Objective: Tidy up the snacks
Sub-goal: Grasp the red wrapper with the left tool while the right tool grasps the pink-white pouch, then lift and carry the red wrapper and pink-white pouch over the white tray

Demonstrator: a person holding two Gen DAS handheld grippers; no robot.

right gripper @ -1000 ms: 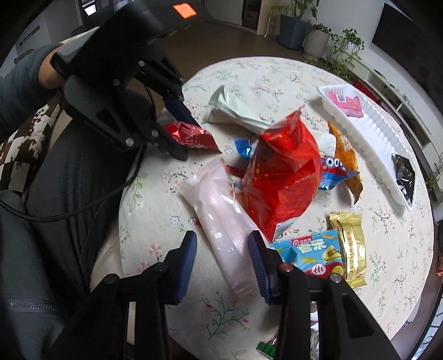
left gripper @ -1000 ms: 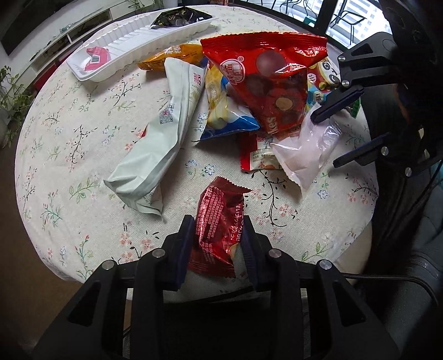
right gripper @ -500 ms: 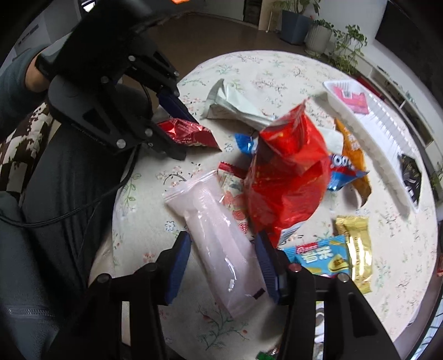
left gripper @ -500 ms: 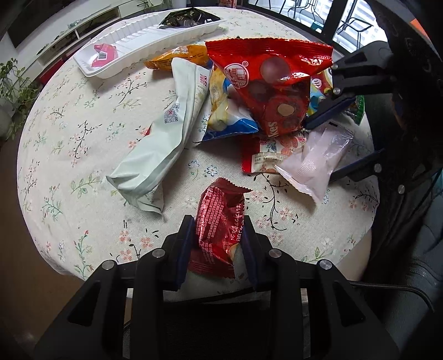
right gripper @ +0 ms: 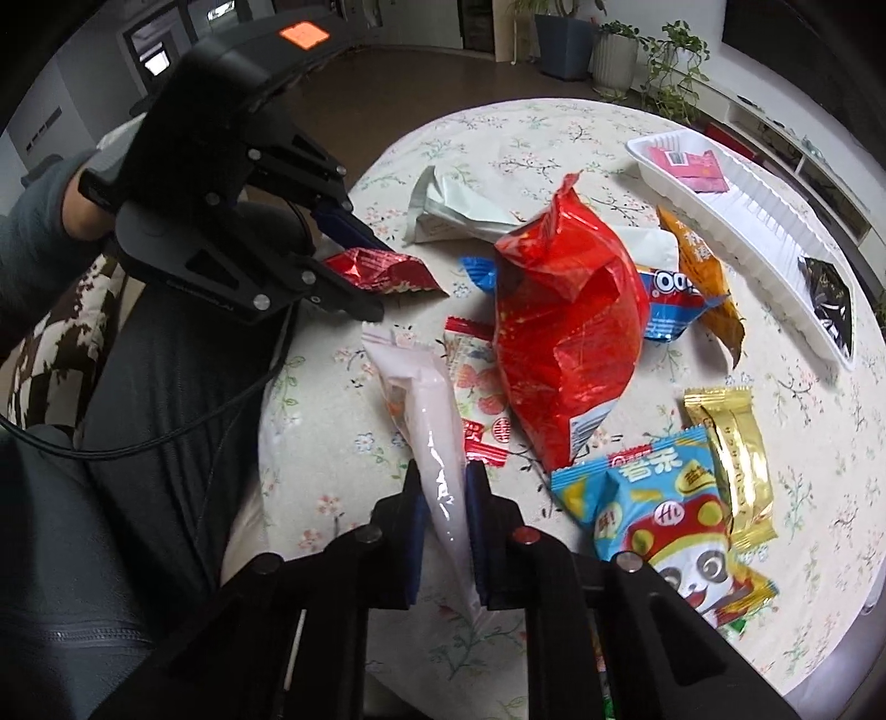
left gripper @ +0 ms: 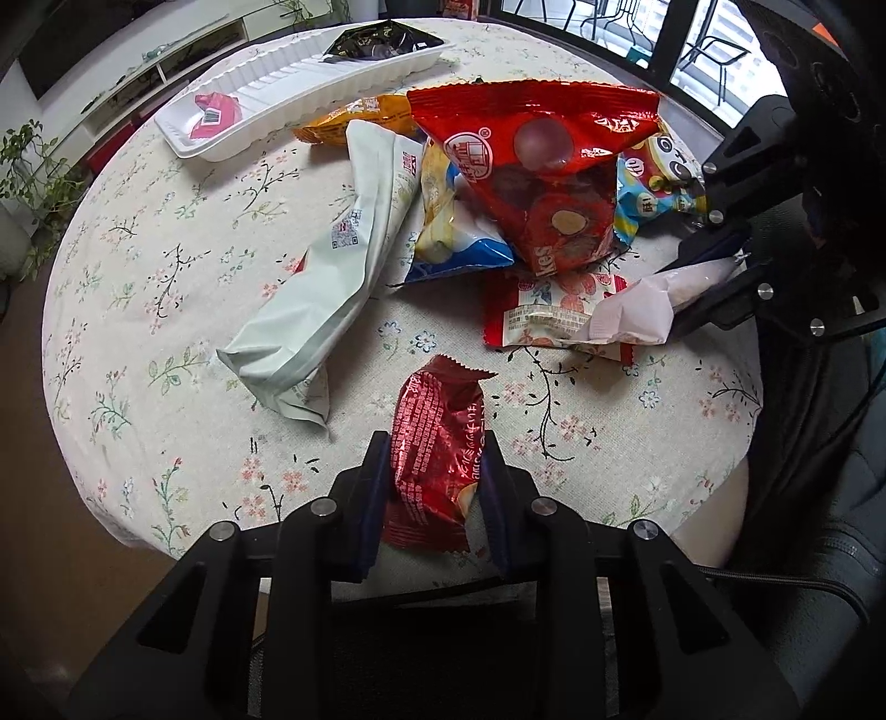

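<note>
Both grippers loaded, near table edge closest to the person. Left gripper (left gripper: pixel 434 482): blue pads clamped on the sides of a small crinkled dark-red foil snack packet (left gripper: pixel 437 443), packet's far end pointing toward the pile, its near end hanging past the round table's floral cloth (left gripper: pixel 166 232). Right gripper (right gripper: pixel 443 507): jaws have just closed in, now pinched tight on the lower part of a long pale-pink translucent plastic pouch (right gripper: pixel 426 410), which sticks up and away from the fingers, its sealed top near the left gripper. Film buckled between the pads; grip looks narrow, on soft material. Destination presumably the long white ribbed plastic tray (left gripper: pixel 310 94) at the far side, already holding a pink packet (left gripper: pixel 213 113) at one end and a black packet (left gripper: pixel 376 44) at the other; middle free. Judgement for doing this well: lift both straight up first, clear of the big red glossy bag (right gripper: pixel 565 332) standing in the heap, since the pink pouch lies just beside it and a small red-and-white wrapper (right gripper: pixel 476 382) sits partly under it. Carry the pouch steadily; it may swing or slip. Lower each into the tray's free middle, part the fingers only once supported.
</note>
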